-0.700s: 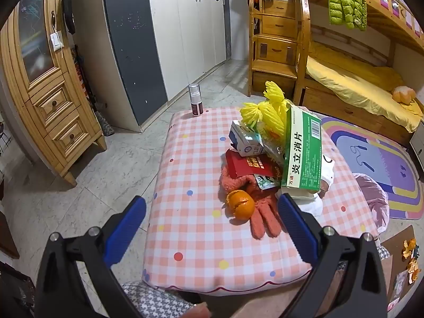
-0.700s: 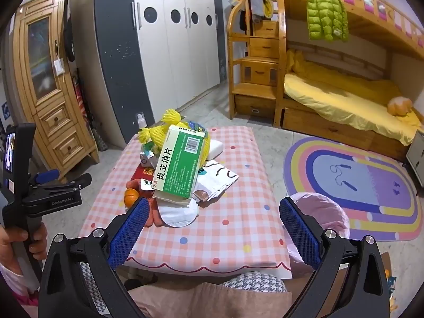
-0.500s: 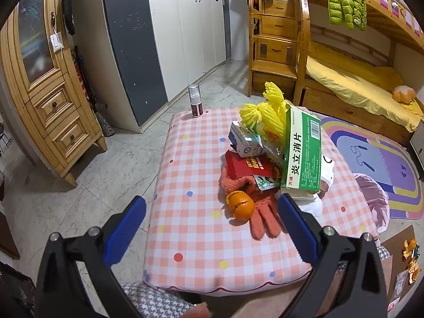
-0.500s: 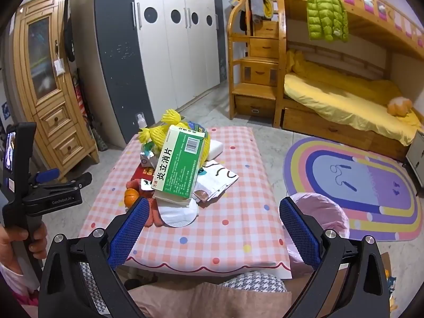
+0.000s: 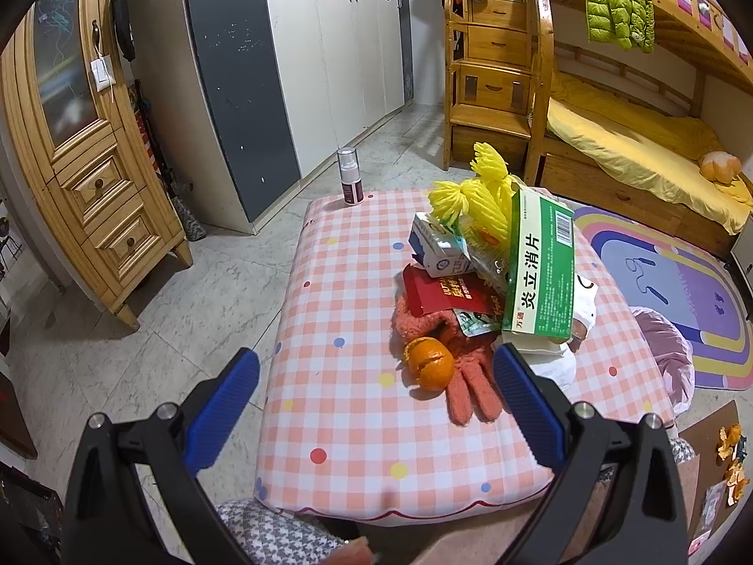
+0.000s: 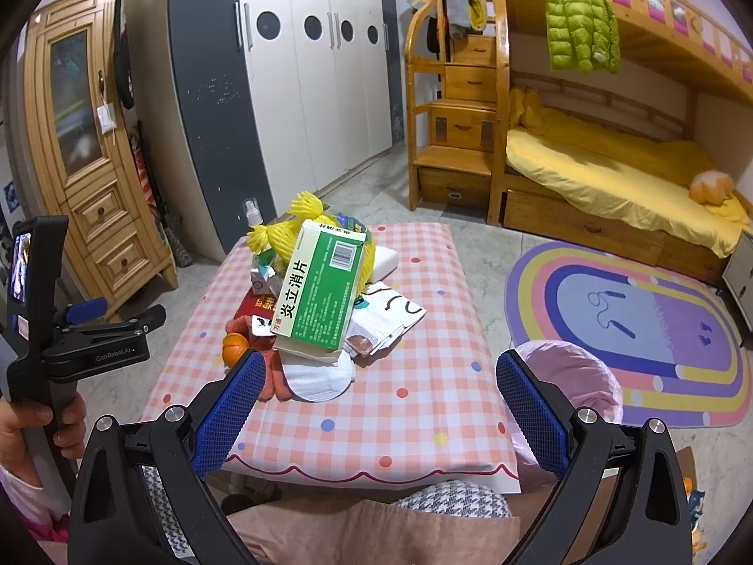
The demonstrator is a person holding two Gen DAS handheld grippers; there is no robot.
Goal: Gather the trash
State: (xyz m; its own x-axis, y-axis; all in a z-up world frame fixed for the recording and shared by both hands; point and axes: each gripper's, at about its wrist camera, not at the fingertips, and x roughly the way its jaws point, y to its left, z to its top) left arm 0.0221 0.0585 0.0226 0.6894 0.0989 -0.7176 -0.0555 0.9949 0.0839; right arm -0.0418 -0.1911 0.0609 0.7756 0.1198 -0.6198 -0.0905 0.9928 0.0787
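A pile of trash lies on the pink checked table (image 5: pixel 348 405): a green medicine box (image 5: pixel 541 273), yellow foam fruit nets (image 5: pixel 475 193), a small white carton (image 5: pixel 437 249), a red packet (image 5: pixel 437 289), an orange (image 5: pixel 429 363) on a pink glove (image 5: pixel 463 381), and a white face mask (image 6: pixel 315 376). My left gripper (image 5: pixel 376 391) is open and empty, held above the table's near edge. My right gripper (image 6: pixel 376 400) is open and empty, above the near edge too. The green box (image 6: pixel 320 296) also shows in the right wrist view.
A spray bottle (image 5: pixel 349 182) stands at the table's far corner. A bin with a pink bag (image 6: pixel 574 381) stands right of the table. Orange peel (image 5: pixel 732 452) lies on cardboard on the floor. A wooden cabinet (image 5: pixel 80 155), wardrobe and bunk bed (image 6: pixel 612 179) surround the table.
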